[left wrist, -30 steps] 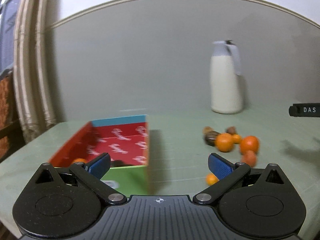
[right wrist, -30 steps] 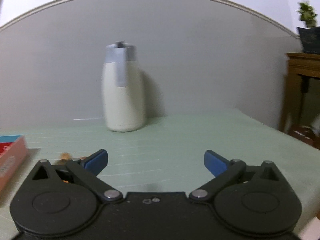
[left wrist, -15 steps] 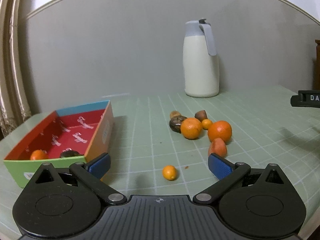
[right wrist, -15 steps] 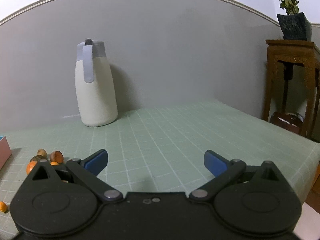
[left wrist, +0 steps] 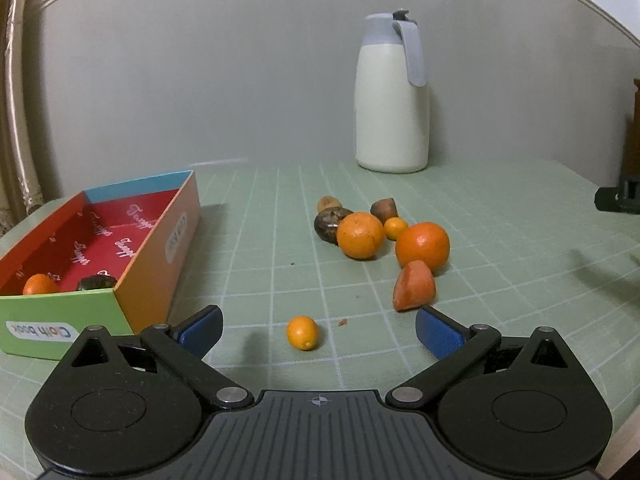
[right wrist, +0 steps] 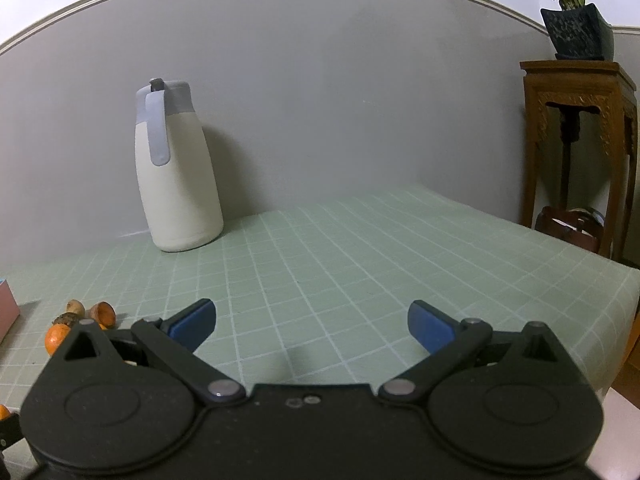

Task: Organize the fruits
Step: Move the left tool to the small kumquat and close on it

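My left gripper (left wrist: 318, 330) is open, and a small kumquat (left wrist: 302, 332) lies on the mat between its fingertips. Beyond it is a fruit pile: two oranges (left wrist: 360, 235) (left wrist: 422, 245), an orange-red wedge (left wrist: 414, 287), a small kumquat (left wrist: 395, 228) and brown fruits (left wrist: 330, 220). A colourful open box (left wrist: 141, 264) at the left holds an orange fruit (left wrist: 38, 284) and a dark one (left wrist: 96, 282). My right gripper (right wrist: 311, 325) is open and empty over the bare mat; the pile's edge (right wrist: 60, 328) shows at its far left.
A white jug with a grey lid (left wrist: 390, 96) stands at the back by the wall; it also shows in the right wrist view (right wrist: 178, 172). A wooden stand with a potted plant (right wrist: 580, 128) is beyond the table's right edge. A black object (left wrist: 618, 198) lies at the right.
The left gripper's view has swung right from the box to the fruit pile and come closer to the small kumquat. The right gripper has turned slightly right. Both stay open.
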Motion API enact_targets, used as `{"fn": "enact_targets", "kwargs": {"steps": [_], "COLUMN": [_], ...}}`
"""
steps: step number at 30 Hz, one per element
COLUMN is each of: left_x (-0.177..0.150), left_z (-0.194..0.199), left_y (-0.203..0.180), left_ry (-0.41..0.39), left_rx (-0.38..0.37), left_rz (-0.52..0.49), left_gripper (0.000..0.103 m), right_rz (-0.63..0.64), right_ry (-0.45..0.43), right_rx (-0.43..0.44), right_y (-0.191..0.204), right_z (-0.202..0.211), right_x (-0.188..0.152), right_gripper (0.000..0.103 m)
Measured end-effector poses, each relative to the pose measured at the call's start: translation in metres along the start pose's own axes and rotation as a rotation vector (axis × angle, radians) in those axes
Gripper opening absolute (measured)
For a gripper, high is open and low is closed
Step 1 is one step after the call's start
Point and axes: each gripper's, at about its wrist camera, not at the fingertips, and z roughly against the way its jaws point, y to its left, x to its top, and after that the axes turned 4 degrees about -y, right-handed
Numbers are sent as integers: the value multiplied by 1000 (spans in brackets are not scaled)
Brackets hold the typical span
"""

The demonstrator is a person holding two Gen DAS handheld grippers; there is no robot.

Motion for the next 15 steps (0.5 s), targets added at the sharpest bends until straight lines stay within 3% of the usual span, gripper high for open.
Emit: {"fn": "enact_targets", "kwargs": {"steps": [2,3,6,15], "left_x": [0,0,-1,-3], "left_z": [-1,-1,-8,-12], "left_y": [-2,-3,-5,-2], "left_ry": [-5,-11,26,36], "left_rx": [5,9,-1,-21], "left_rz": [-4,-10,-22,14], "left_gripper": [101,91,75,52], "right_rz": [-3,-5,-19,-25], "right_ry": [5,9,15,23], "right_rx": [0,0,5,15], "right_y": [-2,-2,-5,-5], "right_z": [-1,-1,-2,-4], "right_x": [0,0,-1,-2], "right_gripper": [103,103,103,103]}}
